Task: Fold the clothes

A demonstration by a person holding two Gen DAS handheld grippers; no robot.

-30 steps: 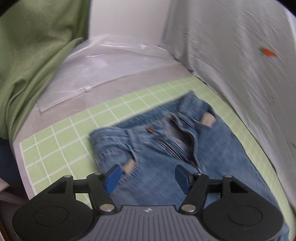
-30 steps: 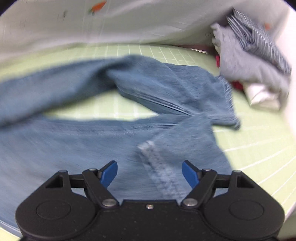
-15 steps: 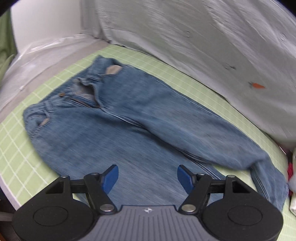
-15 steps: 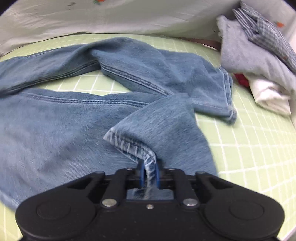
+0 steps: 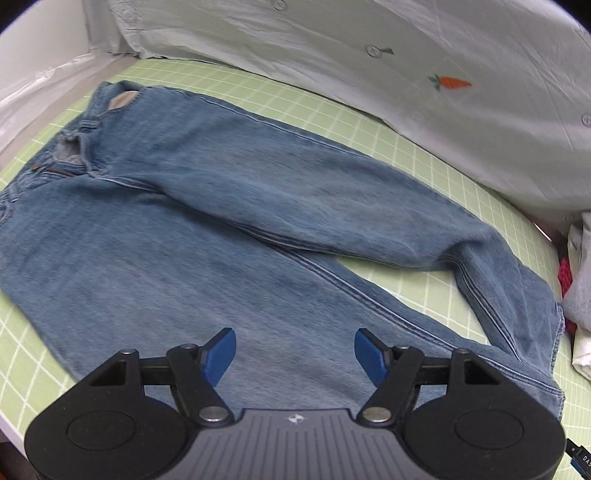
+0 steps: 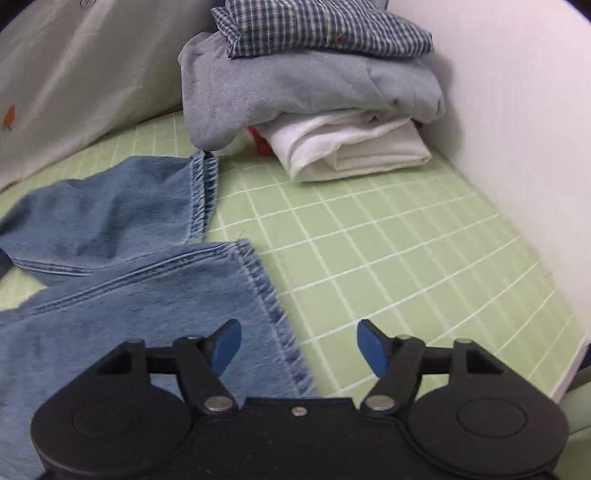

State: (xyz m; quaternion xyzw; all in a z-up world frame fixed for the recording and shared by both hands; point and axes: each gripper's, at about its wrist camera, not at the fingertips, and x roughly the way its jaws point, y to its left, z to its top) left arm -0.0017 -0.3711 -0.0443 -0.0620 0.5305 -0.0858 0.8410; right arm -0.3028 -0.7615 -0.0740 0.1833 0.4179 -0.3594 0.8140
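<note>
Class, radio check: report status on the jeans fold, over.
Left hand-held gripper open, right hand-held gripper open. Jeans spread flat on green mat, unfolded. Stack of folded clothes beyond hems.

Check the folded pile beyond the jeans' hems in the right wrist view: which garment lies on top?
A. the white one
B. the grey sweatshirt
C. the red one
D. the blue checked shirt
D. The blue checked shirt sits highest, resting on the grey sweatshirt, which in turn lies over the white garment, with a bit of the red one peeking out beneath.

No legible text or labels anywhere
</note>
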